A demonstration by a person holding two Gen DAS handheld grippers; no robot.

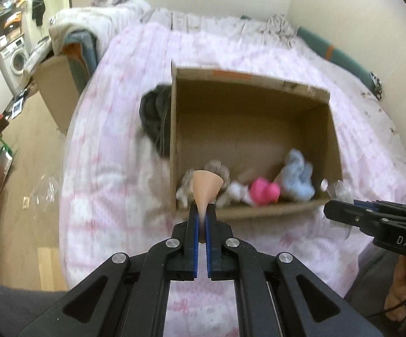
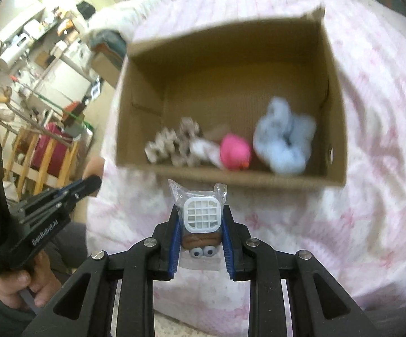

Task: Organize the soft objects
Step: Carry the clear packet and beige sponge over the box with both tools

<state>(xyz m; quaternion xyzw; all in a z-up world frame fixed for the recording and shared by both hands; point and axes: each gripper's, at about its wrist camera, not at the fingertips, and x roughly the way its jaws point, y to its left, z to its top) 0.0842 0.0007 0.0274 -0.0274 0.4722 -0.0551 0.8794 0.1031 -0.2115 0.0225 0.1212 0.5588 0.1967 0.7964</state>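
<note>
One cardboard box (image 2: 333, 129) on the bed (image 2: 377, 84) holds four soft toys. The left hand-held gripper (image 1: 201, 213) pinches one peach cone (image 1: 205, 186); the right hand-held gripper (image 2: 201, 219) clamps one bagged toy (image 2: 202, 213).

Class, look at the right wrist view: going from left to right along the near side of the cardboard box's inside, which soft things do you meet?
Beige-and-white checked cloth → white cloth → pink toy → light blue fluffy piece.
</note>
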